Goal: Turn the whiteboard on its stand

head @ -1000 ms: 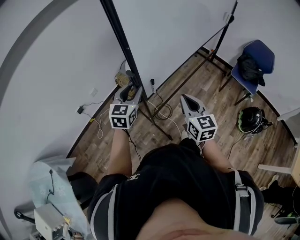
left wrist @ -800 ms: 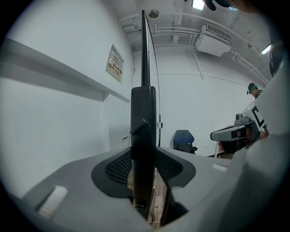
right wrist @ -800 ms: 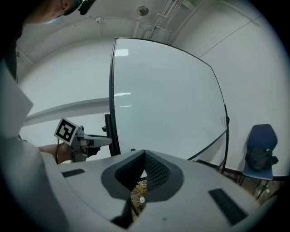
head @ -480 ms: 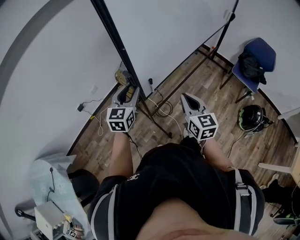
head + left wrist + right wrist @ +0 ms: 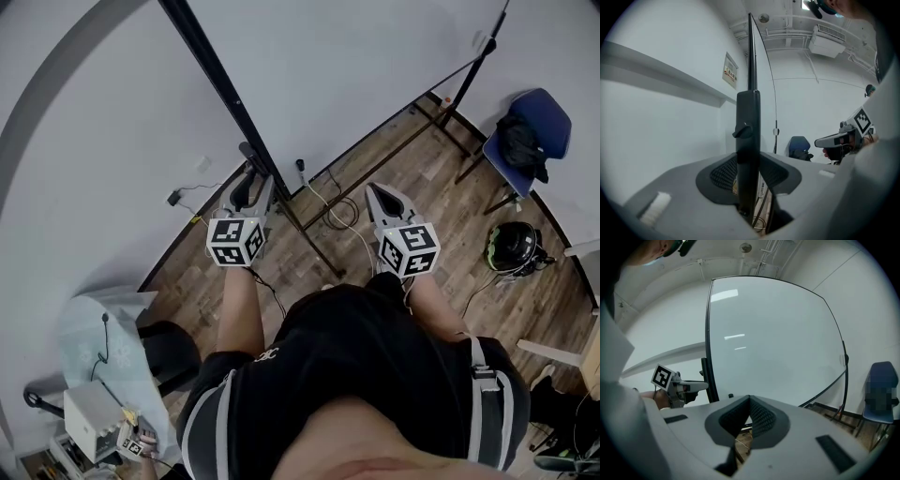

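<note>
The whiteboard (image 5: 356,56) stands upright on a black stand, its white face wide in the right gripper view (image 5: 773,343). My left gripper (image 5: 246,178) is at the stand's left upright post (image 5: 220,89). In the left gripper view that post (image 5: 748,140) stands between the jaws of the left gripper (image 5: 749,164), which are closing on it. My right gripper (image 5: 377,190) hangs in front of the board's lower edge. Its tips (image 5: 750,399) meet with nothing between them. Each gripper shows in the other's view: right gripper (image 5: 839,138), left gripper (image 5: 689,386).
The stand's foot bar (image 5: 309,239) and loose cables (image 5: 328,211) lie on the wood floor under my grippers. A blue chair (image 5: 539,127) with a black bag and a helmet (image 5: 514,246) are at the right. A covered table with a white device (image 5: 94,422) is at the lower left.
In the head view the left post and my left gripper have drifted left together, while the chair and helmet have slid right. The right gripper holds about the same place.
</note>
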`<move>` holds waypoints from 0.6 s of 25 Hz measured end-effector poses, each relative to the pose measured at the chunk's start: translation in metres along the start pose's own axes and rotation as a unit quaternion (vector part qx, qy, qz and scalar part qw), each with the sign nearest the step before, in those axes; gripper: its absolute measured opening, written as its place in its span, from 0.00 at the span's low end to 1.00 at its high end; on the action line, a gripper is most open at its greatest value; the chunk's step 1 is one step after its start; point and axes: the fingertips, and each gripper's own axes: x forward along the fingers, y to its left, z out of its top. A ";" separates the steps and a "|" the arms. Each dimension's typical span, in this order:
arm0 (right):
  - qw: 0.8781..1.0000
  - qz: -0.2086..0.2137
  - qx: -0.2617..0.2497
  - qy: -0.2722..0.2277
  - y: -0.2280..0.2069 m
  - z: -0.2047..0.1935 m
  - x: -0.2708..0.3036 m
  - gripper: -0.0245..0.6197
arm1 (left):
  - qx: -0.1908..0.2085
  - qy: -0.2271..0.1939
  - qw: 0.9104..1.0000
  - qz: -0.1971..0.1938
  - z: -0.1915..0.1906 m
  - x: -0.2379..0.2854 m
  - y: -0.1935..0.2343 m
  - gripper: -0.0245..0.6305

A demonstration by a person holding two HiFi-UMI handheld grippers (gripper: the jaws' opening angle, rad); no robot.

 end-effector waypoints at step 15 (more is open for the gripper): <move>0.999 0.026 -0.007 0.017 0.024 -0.010 0.011 0.04 | -0.011 -0.006 0.996 0.085 -0.015 -0.058 0.061 0.21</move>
